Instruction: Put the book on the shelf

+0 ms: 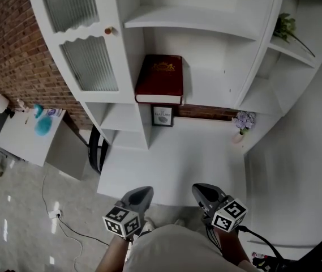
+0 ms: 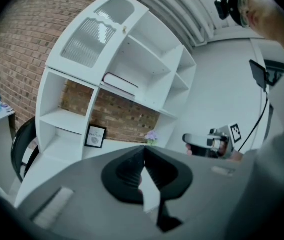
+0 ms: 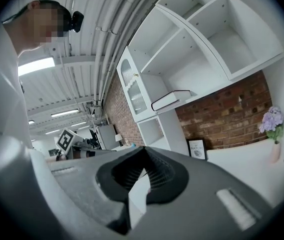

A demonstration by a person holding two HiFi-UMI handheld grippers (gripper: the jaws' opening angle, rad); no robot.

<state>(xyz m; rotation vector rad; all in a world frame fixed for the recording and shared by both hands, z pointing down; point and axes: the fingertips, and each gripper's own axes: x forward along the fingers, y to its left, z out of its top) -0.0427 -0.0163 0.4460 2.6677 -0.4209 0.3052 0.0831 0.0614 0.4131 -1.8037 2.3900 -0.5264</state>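
Observation:
A dark red book (image 1: pixel 159 78) lies flat on a middle shelf of the white shelf unit (image 1: pixel 206 21); it shows side-on as a book (image 2: pixel 121 83) in the left gripper view and as a book (image 3: pixel 170 99) in the right gripper view. Both grippers are held low, close to the person's body and well short of the shelf. My left gripper (image 1: pixel 141 194) is shut with nothing between its jaws. My right gripper (image 1: pixel 202 191) is shut and empty too. Each gripper shows in the other's view: the right gripper (image 2: pixel 201 142) and the left gripper (image 3: pixel 74 151).
A small framed print (image 1: pixel 162 116) stands under the book on the white counter (image 1: pixel 172 163). A vase of lilac flowers (image 1: pixel 243 122) sits at the counter's right. A green plant (image 1: pixel 285 26) is on an upper right shelf. A glass cabinet door (image 1: pixel 81 44) is at left, a brick wall (image 1: pixel 13 44) beyond.

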